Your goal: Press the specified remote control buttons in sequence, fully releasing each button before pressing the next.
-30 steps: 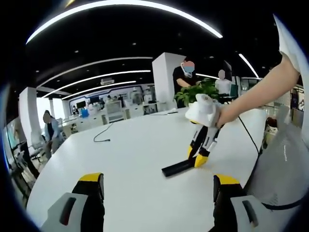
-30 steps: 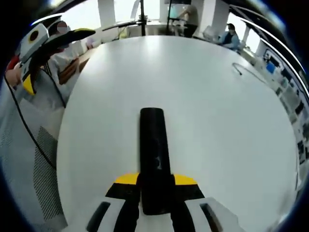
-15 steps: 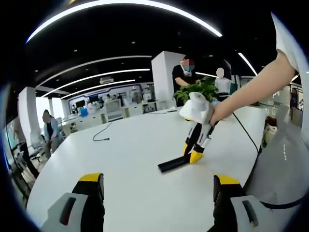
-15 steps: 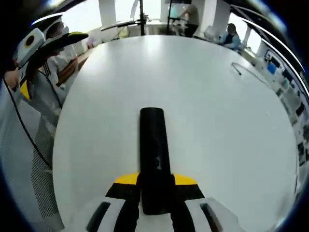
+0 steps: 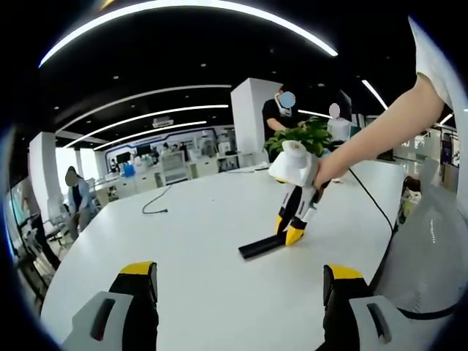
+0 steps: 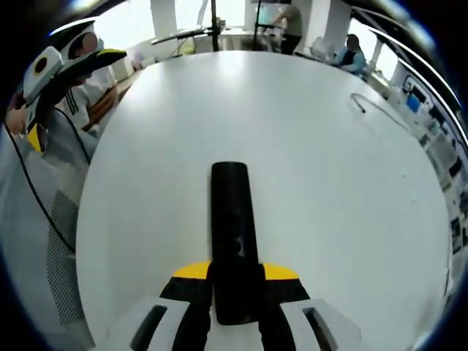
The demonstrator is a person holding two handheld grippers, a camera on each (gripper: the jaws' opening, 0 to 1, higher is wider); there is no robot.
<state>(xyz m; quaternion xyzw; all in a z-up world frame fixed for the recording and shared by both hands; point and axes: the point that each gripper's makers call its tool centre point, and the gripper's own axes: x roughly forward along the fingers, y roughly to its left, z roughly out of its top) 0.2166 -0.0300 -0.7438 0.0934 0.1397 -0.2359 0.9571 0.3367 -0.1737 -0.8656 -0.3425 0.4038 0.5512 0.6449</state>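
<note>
Your right gripper (image 6: pixel 235 281): jaws clamped on near end of black remote control (image 6: pixel 234 219), rest projecting forward over white table (image 6: pixel 329 168). Your left gripper (image 5: pixel 238 281): jaws wide apart, empty, remote well ahead. Risk: remote pivots under button press if clamp loosens.

Your surface is a large white table (image 6: pixel 307 153) with rounded edges. On it lies a long black remote control (image 6: pixel 234 219), flat near the 6 o'clock edge in your right gripper view. A thin dark cable (image 6: pixel 358 104) curls at 2 o'clock, well apart from it.
</note>
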